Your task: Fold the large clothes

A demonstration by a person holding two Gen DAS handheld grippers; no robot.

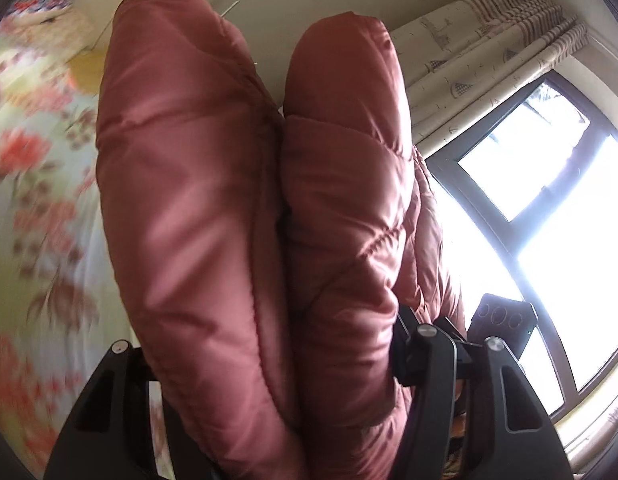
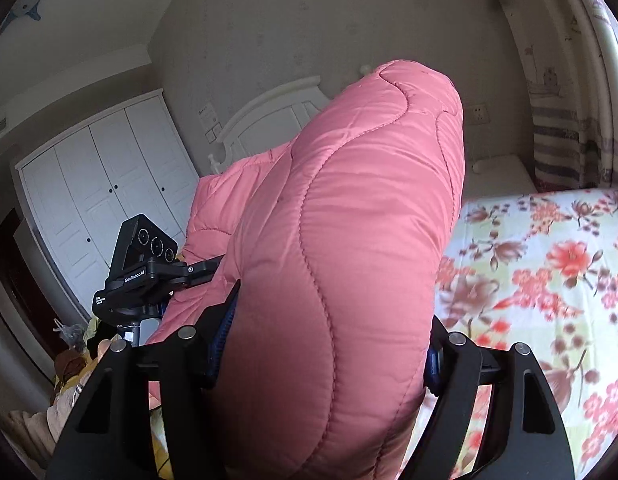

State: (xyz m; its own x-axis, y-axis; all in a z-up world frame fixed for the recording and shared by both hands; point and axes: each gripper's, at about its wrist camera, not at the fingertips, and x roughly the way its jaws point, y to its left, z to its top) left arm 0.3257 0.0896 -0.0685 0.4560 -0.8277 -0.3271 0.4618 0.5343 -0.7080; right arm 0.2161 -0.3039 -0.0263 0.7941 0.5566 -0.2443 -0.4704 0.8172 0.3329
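Pink quilted jacket [image 2: 341, 248], bunched, fills mid-frame in both views (two puffy folds in the left view). Left gripper [image 1: 269, 360] and right gripper [image 2: 329, 360] each clamp it. Floral bedsheet [image 2: 549, 272] lies lower right.

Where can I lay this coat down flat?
The floral bed right of the coat shows bare up to the curtain. Left is crowded: the other gripper and floor clutter before the wardrobe.
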